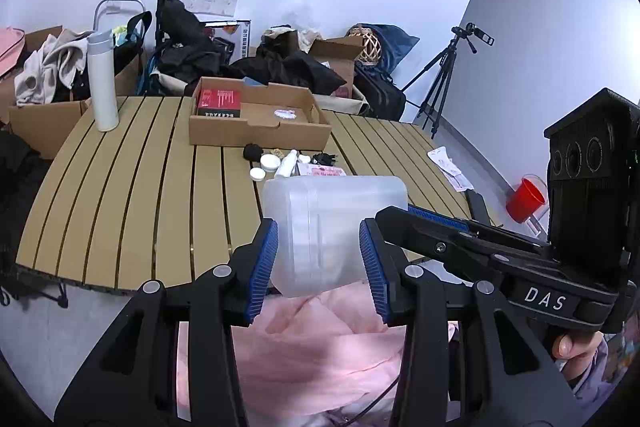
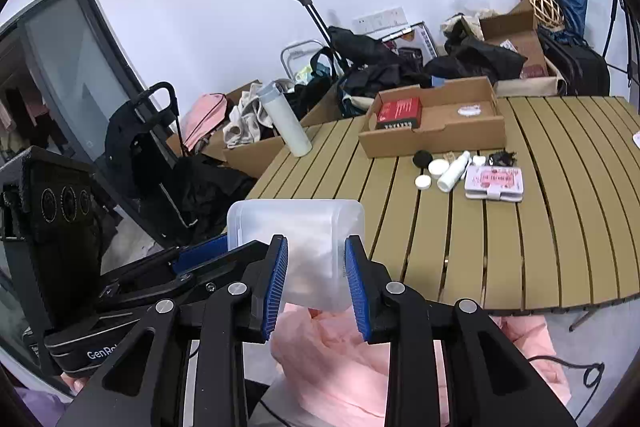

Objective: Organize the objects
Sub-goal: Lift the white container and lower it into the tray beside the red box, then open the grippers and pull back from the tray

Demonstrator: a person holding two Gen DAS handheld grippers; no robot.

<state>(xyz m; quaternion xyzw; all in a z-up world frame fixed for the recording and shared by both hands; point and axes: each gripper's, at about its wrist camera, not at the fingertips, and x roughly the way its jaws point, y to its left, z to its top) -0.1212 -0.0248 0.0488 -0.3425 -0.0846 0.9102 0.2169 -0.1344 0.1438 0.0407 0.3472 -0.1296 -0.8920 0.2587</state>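
Both wrist views look closely along their tongs, sharing the slatted table (image 1: pixel 120 187) beyond.

Print on the red box (image 1: pixel 219 102) and pink case (image 2: pixel 494 182) too small to read.

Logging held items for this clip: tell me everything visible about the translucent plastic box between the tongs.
The translucent frosted plastic box is rectangular with rounded corners and looks empty. A faint seam runs down one face. It is held in the air over the near edge of the tan slatted table, above pink fabric. The left tongs and right tongs both clamp it, blue ribbed pads pressed on opposite sides.
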